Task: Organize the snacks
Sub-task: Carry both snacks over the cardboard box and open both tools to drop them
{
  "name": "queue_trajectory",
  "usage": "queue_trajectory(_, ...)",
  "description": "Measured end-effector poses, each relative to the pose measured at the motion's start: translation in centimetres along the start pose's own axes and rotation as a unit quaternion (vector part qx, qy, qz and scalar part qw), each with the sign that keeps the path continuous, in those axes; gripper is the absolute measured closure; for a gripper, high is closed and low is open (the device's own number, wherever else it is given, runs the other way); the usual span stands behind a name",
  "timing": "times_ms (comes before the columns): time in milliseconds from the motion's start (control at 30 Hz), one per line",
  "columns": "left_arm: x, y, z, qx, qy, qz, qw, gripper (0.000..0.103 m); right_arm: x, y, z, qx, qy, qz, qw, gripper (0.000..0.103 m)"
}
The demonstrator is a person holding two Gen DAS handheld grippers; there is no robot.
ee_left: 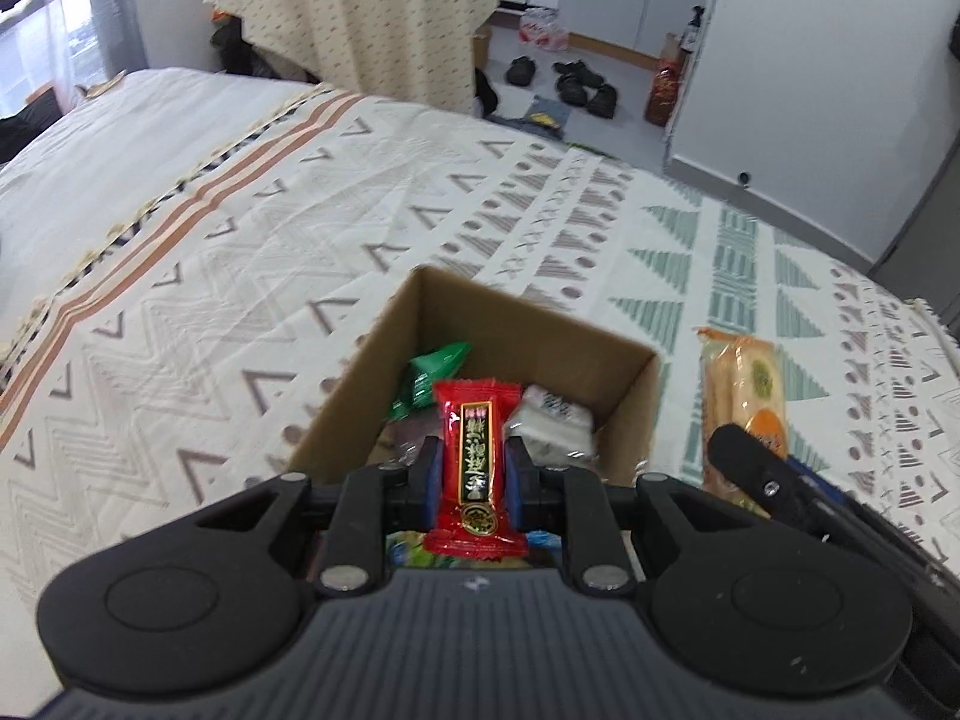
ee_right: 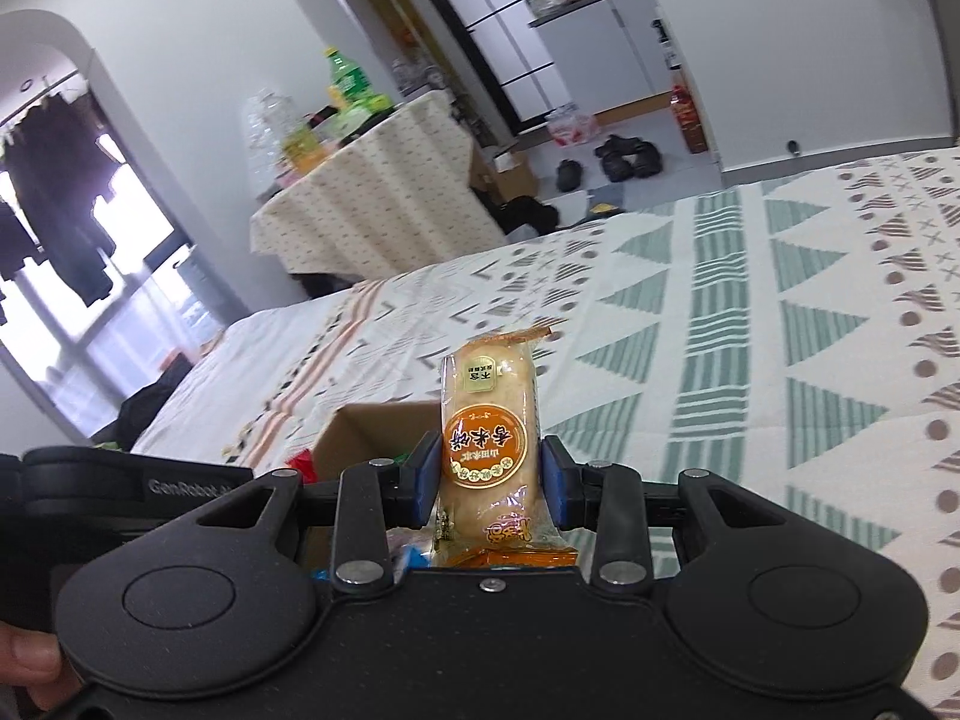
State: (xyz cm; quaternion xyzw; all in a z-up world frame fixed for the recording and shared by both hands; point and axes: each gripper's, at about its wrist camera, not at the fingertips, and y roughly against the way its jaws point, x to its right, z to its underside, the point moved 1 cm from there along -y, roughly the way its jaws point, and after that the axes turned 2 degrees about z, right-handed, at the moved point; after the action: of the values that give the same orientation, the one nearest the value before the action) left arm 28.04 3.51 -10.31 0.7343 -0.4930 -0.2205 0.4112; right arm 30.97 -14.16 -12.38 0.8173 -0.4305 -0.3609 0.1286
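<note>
My left gripper [ee_left: 474, 450] is shut on a red snack bar [ee_left: 475, 468] with a black and gold label, held just above the near side of an open cardboard box [ee_left: 630, 384]. Inside the box lie a green packet [ee_left: 435, 375] and a white packet [ee_left: 555, 420]. In the right wrist view my right gripper [ee_right: 489, 474] is shut on a clear-wrapped rice cracker packet [ee_right: 489, 444] with an orange round label, standing upright between the blue pads. That same cracker packet [ee_left: 744, 396] shows to the right of the box in the left wrist view, with the right gripper's finger [ee_left: 744, 450] on it. The box [ee_right: 360, 432] lies lower left of the right gripper.
Everything rests on a bed with a patterned cream, green and brown cover [ee_left: 300, 210]. Beyond the bed stands a table under a yellow cloth [ee_left: 360, 18] with bottles [ee_right: 348, 81] on it. Shoes [ee_left: 570, 81] lie on the floor. A thumb [ee_right: 24, 660] shows at the lower left.
</note>
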Motion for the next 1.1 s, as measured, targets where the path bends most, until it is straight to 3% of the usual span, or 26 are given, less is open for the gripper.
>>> queue_trajectory(267,-2.1,0.0,0.2,-0.017,0.024,-0.017,0.9994,0.071,-2.0,-0.6,0.8,-0.015,0.019,-0.022,0.999,0.068)
queue_trajectory(333,-2.6,0.5,0.1,-0.012,0.028,-0.024,0.9992,0.057,-2.3,-0.7,0.9,-0.019,0.021,-0.027,0.999,0.068)
queue_trajectory(533,-4.4,1.6,0.3,-0.006,0.047,-0.042,0.998,0.034,-3.9,-1.0,1.6,-0.03,0.028,-0.044,0.998,0.068)
queue_trajectory(767,-6.3,2.5,0.9,-0.008,0.069,-0.049,0.9964,0.032,-5.9,-1.1,2.6,-0.05,0.041,-0.072,0.995,0.068)
queue_trajectory(833,-6.7,2.8,1.0,-0.008,0.072,-0.05,0.9962,0.03,-6.3,-1.3,2.8,-0.064,0.04,-0.097,0.992,0.065)
queue_trajectory(933,-7.3,3.1,1.2,-0.01,0.08,-0.051,0.9955,0.023,-6.0,-1.0,2.6,-0.061,0.025,-0.094,0.993,0.044)
queue_trajectory(1100,-7.5,3.3,1.4,-0.029,0.07,-0.043,0.9962,0.017,-3.2,0.3,2.1,-0.06,-0.01,-0.059,0.996,0.042)
